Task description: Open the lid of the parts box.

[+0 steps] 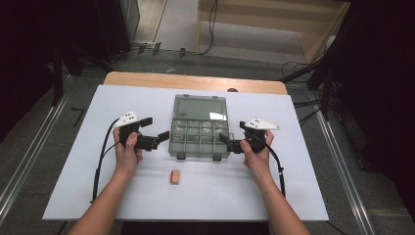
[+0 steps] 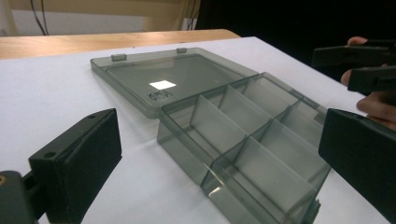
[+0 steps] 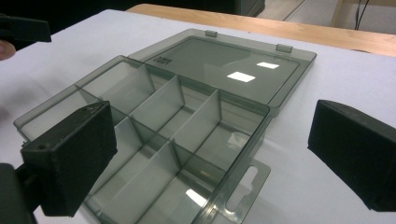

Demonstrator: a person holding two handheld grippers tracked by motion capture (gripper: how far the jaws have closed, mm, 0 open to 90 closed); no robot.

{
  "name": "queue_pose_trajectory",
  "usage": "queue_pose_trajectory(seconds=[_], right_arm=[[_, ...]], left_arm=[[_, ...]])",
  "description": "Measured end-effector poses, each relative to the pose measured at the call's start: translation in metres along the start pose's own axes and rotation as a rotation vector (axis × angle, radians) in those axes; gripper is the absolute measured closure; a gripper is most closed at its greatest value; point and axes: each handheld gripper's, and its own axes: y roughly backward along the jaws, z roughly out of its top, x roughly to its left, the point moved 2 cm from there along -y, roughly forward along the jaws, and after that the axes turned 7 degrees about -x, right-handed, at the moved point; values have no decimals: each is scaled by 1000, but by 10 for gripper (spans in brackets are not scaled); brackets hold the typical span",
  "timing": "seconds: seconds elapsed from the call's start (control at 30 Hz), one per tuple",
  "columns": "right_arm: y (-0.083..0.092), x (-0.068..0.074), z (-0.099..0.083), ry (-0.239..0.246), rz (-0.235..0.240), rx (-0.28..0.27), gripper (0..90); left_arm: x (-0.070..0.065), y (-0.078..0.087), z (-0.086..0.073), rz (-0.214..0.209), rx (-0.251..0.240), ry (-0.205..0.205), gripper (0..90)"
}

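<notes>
A grey see-through compartment box (image 1: 199, 137) lies open in the middle of the white table, its lid (image 1: 200, 108) flat on the far side. All its compartments (image 2: 243, 135) look empty. My left gripper (image 1: 157, 129) hovers just left of the box and stands open, with nothing between its jaws. My right gripper (image 1: 232, 132) hovers at the box's right edge, also open and empty. In the left gripper view the open gripper (image 2: 217, 161) frames the box's near corner. In the right gripper view the open gripper (image 3: 212, 154) frames the box (image 3: 173, 121) and its hanging tab.
A small orange block (image 1: 174, 177) lies on the table (image 1: 73, 186) in front of the box, between the person's forearms. The wooden table edge (image 1: 195, 81) runs behind the white surface. Cables trail from both grippers towards the near edge.
</notes>
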Motion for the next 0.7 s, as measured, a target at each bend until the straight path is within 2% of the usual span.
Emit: queue_pose_trajectory(seconds=[0.27,0.7], right_arm=[[10,9,-3,19,14,-8,0],[26,19,-7,21,42,-26,0]], left_arm=[[-8,16,-4,-5,1,-40,0],[-12,46,-8,5,-21,-56,0]])
